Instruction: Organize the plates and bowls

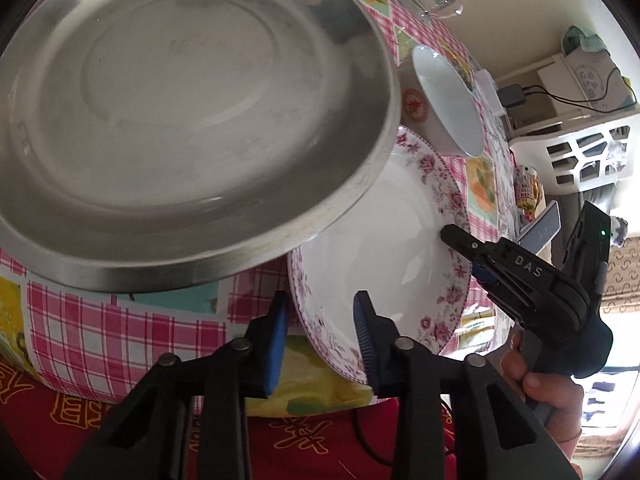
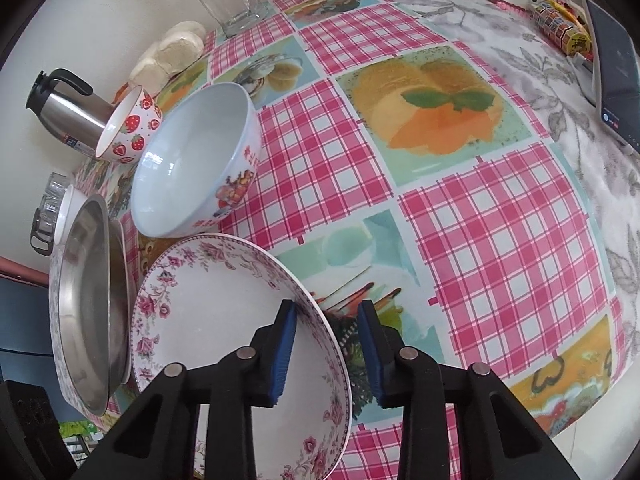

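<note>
My left gripper [image 1: 320, 336] is spread, its fingers straddling the near rim of the floral plate [image 1: 384, 256]; my right gripper [image 2: 326, 348] is likewise spread across the opposite rim, though contact is hard to judge; the plate lies on the tablecloth [image 2: 500, 216], between the steel pan [image 1: 180, 120] and the white bowl [image 2: 192, 160].

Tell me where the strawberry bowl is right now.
In the right wrist view the strawberry bowl sits at the far left of the table, between the steel thermos and the large white bowl.
</note>
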Available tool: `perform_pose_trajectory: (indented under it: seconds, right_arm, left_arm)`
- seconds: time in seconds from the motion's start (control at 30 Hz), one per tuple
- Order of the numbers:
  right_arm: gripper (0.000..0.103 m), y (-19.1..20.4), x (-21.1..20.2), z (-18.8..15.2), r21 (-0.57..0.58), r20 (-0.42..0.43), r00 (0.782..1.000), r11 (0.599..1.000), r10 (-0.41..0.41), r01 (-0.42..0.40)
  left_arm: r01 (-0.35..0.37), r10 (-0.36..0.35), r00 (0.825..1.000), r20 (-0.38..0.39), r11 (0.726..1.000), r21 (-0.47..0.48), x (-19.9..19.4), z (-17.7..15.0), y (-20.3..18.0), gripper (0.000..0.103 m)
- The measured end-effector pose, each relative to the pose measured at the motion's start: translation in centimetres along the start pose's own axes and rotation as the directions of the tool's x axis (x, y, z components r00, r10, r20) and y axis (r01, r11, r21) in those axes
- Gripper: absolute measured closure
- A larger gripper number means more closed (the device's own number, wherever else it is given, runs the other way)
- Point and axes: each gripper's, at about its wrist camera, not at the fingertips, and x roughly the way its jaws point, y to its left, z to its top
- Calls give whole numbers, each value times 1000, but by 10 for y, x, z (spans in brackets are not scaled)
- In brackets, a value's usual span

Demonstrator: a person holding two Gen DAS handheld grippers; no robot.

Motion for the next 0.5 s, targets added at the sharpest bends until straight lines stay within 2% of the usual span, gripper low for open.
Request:
perform_pose_trajectory:
  seconds: [0.07, 0.17, 0.4, 0.5]
  right_arm:
    - [76, -1, 0, -1, 0, -1, 1000, 1000, 21, -21]
    - [77, -1, 2, -1, 11, 3, 999, 999, 47, -47]
    - [77, -11, 1, 0, 49, 28, 994, 993, 109, -110]
    - [77, -12, 0, -1, 39, 34, 994, 993, 107, -108]
  left_arm:
    - [-5, 5, 1000, -2, 1000, -12, 4, 1, 2, 81]
    - [1, 0, 1000, 4, 999, -37, 6, 2, 7, 86]
    - [19, -18, 999, 32, 998, -53, 8, 5, 8, 87]
    - [19, -17, 999, 33, 999, -50, 10, 6, 7, 87]
